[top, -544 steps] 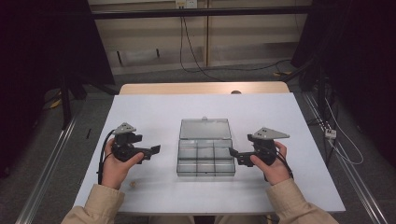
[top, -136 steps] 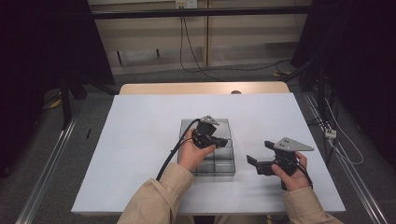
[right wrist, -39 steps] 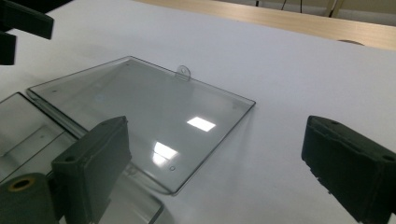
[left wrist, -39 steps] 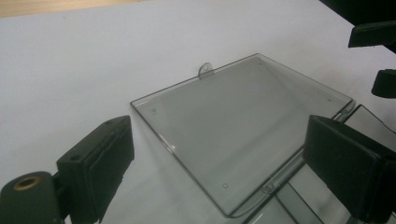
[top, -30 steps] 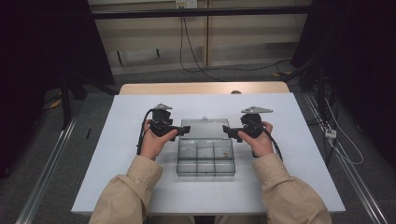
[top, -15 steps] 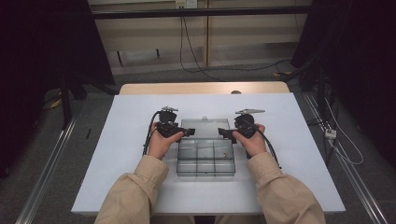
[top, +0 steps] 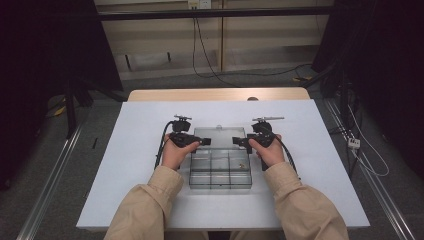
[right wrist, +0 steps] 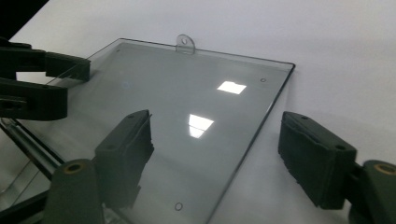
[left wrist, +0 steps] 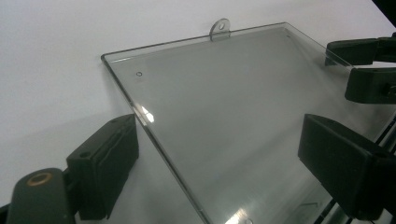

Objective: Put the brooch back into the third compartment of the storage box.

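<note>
the clear compartment box [top: 220, 167] sits mid-desk, its transparent lid [top: 218, 136] swung open away from the person and lying nearly flat, a small tab [left wrist: 220, 29] on its far edge. the left claw [top: 196, 142] straddles the lid's left edge, jaws apart, pads not pressing it. the right claw [top: 238, 142] straddles the right edge, its jaws having just been closing in yet apart from the edge. the white desk [top: 140, 130] lies all around.
</note>
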The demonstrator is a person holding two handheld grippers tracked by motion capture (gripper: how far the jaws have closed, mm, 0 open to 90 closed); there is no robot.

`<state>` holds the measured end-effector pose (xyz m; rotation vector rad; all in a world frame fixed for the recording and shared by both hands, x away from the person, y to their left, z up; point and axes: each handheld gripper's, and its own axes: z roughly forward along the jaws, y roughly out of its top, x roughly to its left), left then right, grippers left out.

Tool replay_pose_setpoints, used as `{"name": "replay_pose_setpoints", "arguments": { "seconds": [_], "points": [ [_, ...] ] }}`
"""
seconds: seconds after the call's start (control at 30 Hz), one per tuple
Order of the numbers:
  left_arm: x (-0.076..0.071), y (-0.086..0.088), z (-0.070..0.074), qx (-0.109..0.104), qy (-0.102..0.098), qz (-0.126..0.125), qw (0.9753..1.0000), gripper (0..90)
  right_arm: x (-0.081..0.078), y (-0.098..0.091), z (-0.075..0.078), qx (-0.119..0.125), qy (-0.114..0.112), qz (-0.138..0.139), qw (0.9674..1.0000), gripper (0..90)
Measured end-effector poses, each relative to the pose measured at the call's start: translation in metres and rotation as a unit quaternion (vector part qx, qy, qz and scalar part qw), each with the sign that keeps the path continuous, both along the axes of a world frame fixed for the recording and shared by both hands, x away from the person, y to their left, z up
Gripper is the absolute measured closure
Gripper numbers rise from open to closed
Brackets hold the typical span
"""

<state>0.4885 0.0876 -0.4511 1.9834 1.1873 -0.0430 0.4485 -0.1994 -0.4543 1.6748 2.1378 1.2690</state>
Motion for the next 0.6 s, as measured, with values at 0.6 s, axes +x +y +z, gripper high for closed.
{"name": "replay_pose_setpoints", "arguments": {
  "seconds": [0.6],
  "points": [
    [-0.0009, -0.0006, 0.0042, -0.023, 0.014, 0.009, 0.9996, 22.6, -0.0005, 0.0045, 0.0006, 0.041, 0.026, 0.007, 0.9988, 29.0]
  ]
}}
